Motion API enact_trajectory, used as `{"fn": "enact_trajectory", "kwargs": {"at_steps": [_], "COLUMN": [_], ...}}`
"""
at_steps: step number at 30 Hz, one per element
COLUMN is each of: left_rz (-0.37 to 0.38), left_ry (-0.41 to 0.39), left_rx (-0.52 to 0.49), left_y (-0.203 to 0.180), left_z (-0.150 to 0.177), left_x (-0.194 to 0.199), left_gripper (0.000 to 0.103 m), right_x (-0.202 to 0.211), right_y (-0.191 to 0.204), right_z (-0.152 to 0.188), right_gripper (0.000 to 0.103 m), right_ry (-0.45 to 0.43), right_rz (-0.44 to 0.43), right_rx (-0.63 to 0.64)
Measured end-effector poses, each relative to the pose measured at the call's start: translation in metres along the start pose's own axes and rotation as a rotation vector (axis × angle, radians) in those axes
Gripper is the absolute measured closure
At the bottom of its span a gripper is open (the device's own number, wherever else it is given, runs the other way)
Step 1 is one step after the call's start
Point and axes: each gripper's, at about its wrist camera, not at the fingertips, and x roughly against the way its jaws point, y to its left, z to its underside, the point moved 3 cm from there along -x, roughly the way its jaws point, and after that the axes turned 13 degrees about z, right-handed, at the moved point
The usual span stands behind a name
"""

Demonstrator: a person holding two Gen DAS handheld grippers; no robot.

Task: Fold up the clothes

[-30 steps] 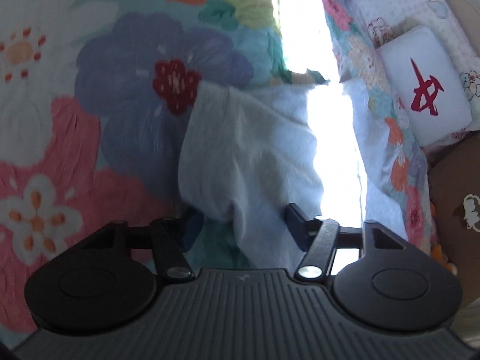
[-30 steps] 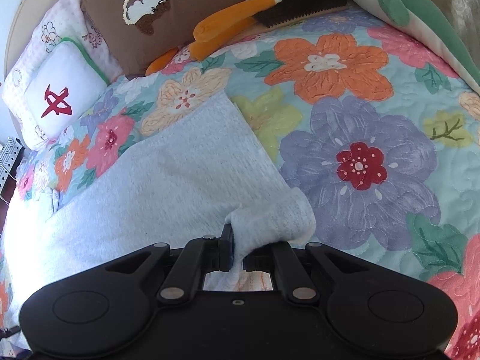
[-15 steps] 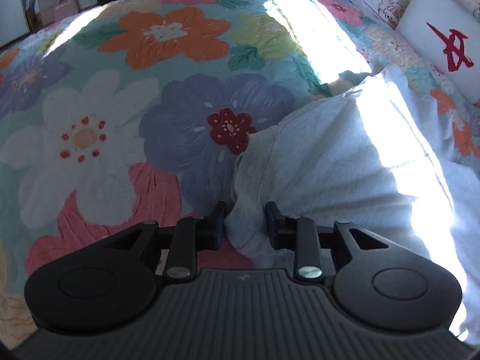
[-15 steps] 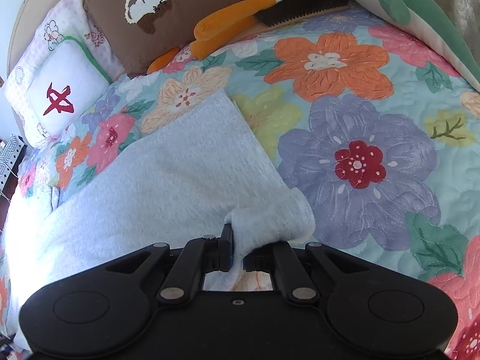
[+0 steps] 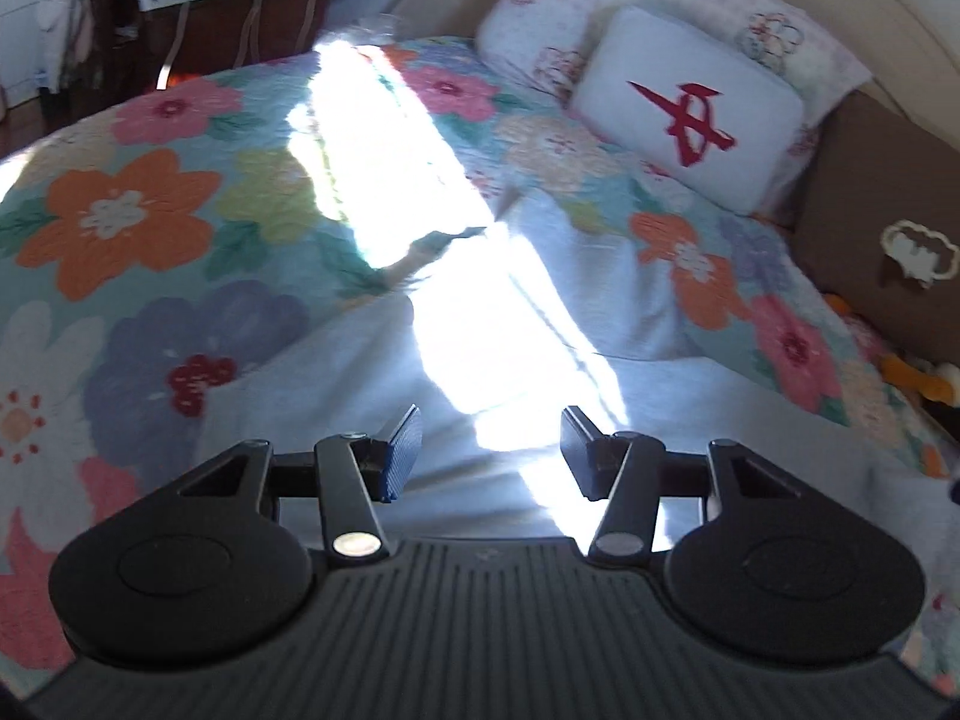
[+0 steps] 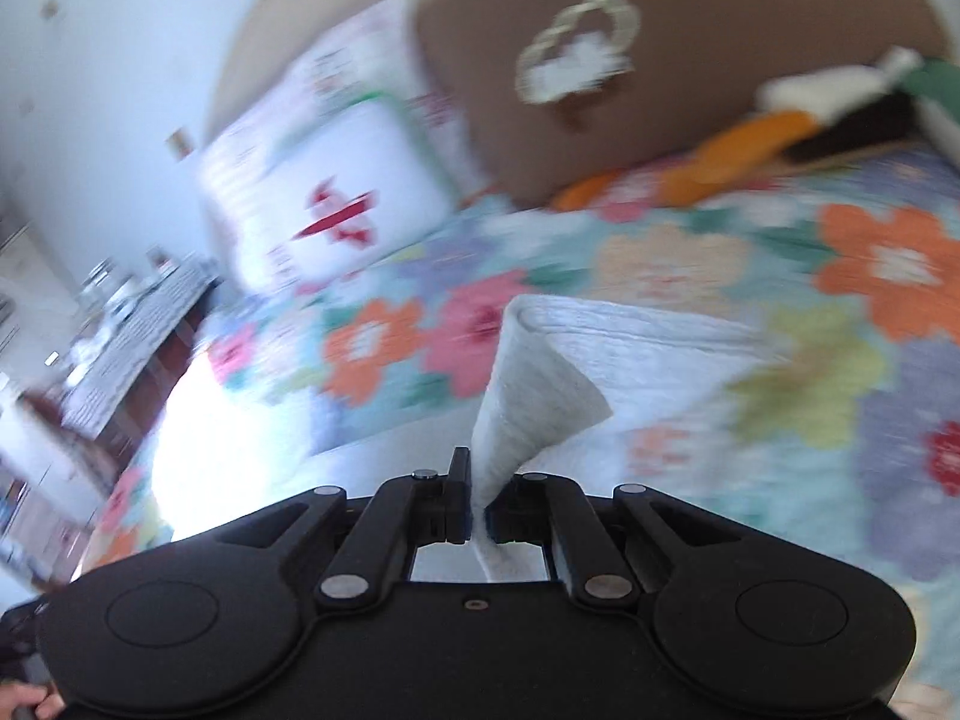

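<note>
A pale grey garment lies spread over the flowered quilt, crossed by a bright band of sunlight. My left gripper hovers above it with its jaws opening and nothing between them. In the blurred right wrist view my right gripper is shut on a corner of the grey garment, which rises from the bed in a twisted, lifted flap while the rest lies folded on the quilt.
A white cushion with a red mark and a flowered pillow lean at the head of the bed. A brown cushion and orange and green soft toys sit beside them. Dark furniture stands beyond the far edge.
My left gripper let go of the garment's edge, opened and lifted away. My right gripper rose and swung with its corner of the cloth, pulling it up off the bed.
</note>
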Motion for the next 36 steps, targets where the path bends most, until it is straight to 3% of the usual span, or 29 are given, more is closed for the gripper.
{"fn": "enact_trajectory", "kwargs": {"at_steps": [1, 4, 6, 10, 13, 16, 19, 20, 24, 26, 29, 31, 36], "left_rz": [0.048, 0.059, 0.090, 0.195, 0.210, 0.147, 0.123, 0.123, 0.069, 0.041, 0.008, 0.006, 0.045], "left_ry": [0.014, 0.016, 0.025, 0.069, 0.102, 0.202, 0.273, 0.280, 0.260, 0.248, 0.232, 0.211, 0.156], "left_rx": [-0.034, -0.221, -0.278, -0.220, -0.187, -0.244, -0.205, -0.190, -0.204, -0.208, -0.209, -0.182, -0.096], "left_y": [-0.010, -0.040, -0.050, -0.048, -0.040, -0.039, -0.037, -0.036, -0.035, -0.034, -0.032, -0.030, -0.020], "left_z": [0.002, 0.009, 0.012, 0.014, 0.021, 0.032, 0.036, 0.036, 0.030, 0.027, 0.024, 0.022, 0.011], "left_x": [-0.003, -0.004, -0.003, -0.001, -0.006, -0.024, -0.037, -0.038, -0.038, -0.033, -0.025, -0.015, 0.000], "left_gripper": [0.053, 0.053, 0.052, 0.043, 0.043, 0.042, 0.042, 0.042, 0.042, 0.042, 0.042, 0.042, 0.040], "right_x": [-0.006, -0.028, -0.038, -0.052, -0.060, -0.071, -0.083, -0.084, -0.075, -0.063, -0.053, -0.049, -0.042], "right_y": [0.018, 0.073, 0.115, 0.178, 0.194, 0.188, 0.173, 0.169, 0.161, 0.158, 0.145, 0.127, 0.066], "right_z": [0.000, 0.000, 0.006, 0.029, 0.053, 0.071, 0.081, 0.082, 0.076, 0.072, 0.067, 0.067, 0.076], "right_gripper": [0.096, 0.096, 0.096, 0.096, 0.096, 0.096, 0.096, 0.092, 0.075, 0.057, 0.052, 0.052, 0.052], "right_ry": [0.018, 0.096, 0.139, 0.223, 0.298, 0.340, 0.398, 0.405, 0.412, 0.412, 0.418, 0.429, 0.419], "right_rz": [-0.059, -0.238, -0.329, -0.492, -0.562, -0.545, -0.558, -0.551, -0.538, -0.544, -0.517, -0.448, -0.329], "right_rx": [0.004, 0.014, 0.066, 0.155, 0.193, 0.211, 0.144, 0.128, 0.153, 0.196, 0.199, 0.172, 0.100]}}
